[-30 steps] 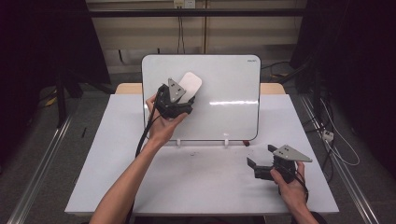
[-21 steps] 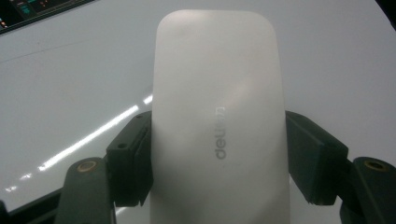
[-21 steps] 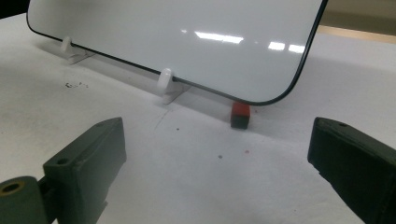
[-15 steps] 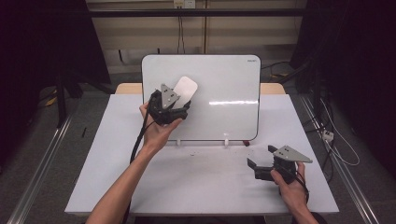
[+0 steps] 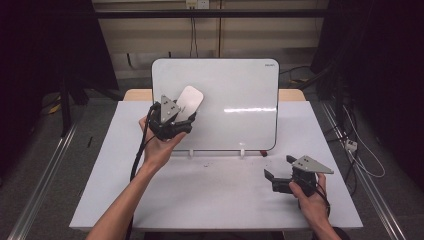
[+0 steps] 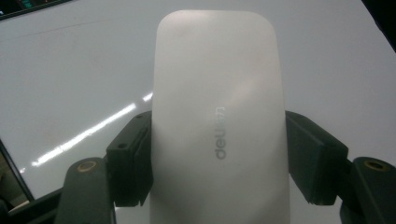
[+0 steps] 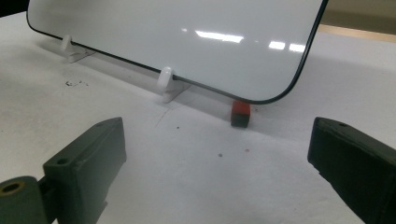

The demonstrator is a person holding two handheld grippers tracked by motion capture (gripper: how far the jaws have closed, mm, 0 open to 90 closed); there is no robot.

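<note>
Clearly we hold the eraser (image 6: 219,126), light, stiff and smooth, by its long sides in the left hand-held gripper (image 5: 172,120); right hand-held gripper (image 5: 280,180) gapes empty.

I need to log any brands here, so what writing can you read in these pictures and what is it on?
"deli" on the white eraser, running lengthwise along its back, as far as it can be made out.
A small mark in the top corner of the whiteboard: too small to read.
</note>
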